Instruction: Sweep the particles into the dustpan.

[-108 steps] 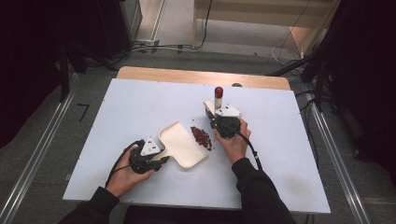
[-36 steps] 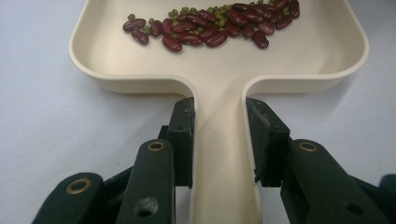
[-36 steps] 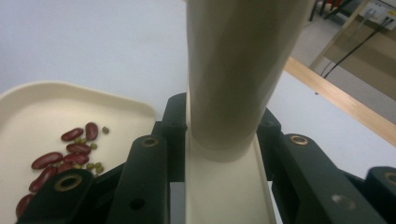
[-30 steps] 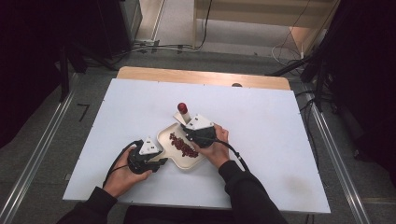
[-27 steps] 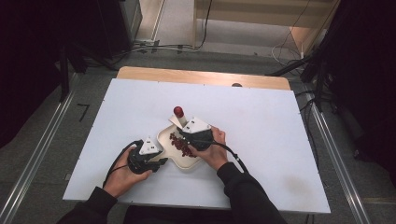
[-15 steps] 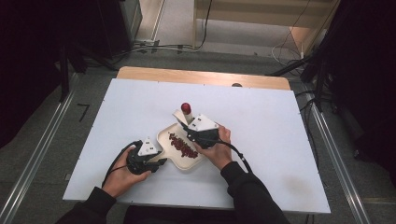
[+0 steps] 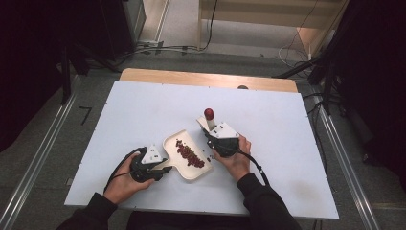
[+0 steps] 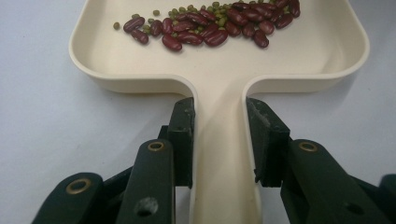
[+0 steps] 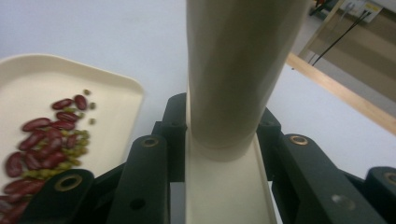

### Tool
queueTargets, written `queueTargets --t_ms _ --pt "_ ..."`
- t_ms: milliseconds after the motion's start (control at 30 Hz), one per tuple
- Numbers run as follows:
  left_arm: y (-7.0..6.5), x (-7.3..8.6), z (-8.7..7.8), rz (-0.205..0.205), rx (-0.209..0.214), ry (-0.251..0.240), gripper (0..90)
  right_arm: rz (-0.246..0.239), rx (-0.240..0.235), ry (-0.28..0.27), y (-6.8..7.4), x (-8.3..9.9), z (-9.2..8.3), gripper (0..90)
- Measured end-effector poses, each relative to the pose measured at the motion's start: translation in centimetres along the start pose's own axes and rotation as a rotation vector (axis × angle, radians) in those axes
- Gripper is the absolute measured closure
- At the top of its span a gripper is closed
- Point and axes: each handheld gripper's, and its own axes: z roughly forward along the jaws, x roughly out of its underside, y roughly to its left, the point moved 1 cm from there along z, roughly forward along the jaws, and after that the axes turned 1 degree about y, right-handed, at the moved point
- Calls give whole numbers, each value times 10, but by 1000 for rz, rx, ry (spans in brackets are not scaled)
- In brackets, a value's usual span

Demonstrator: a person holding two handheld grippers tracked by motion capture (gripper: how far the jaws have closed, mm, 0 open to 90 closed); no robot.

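The left gripper [image 7: 160, 167], jaws clamped on the handle of the cream tray [image 7: 187, 170], sits just left of that tray on the white table [image 7: 119, 115]. Red and green beans [image 7: 190, 154] lie in a streak along the tray's middle. Just right of the tray, the right gripper [image 7: 210, 129] has its jaws closed on a cream scoop [image 9: 233, 70], its red-filled cup [image 7: 209, 114] raised beyond the tray's far right corner.

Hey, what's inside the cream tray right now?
The tray holds a loose line of dark red beans mixed with small green beans. Whatever lies beneath the heaped beans is covered. The left claw grips its handle.
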Motion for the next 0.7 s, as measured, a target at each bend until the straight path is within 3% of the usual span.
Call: queueTargets --t_ms 100,300,500,600,700 --pt "-1 -1 1 0 0 2 670 11 -4 3 11 -1 0 643" --pt "-1 -1 1 0 -1 1 670 107 -36 -6 29 -13 1 643" --pt "-2 0 1 -5 -4 -4 670 102 -64 -24 49 -22 5 643" --pt "-1 0 1 -4 -2 -2 670 103 -67 -36 50 -27 4 643" --pt "-1 0 1 -2 -3 -4 670 104 -54 -54 43 -31 -1 643"
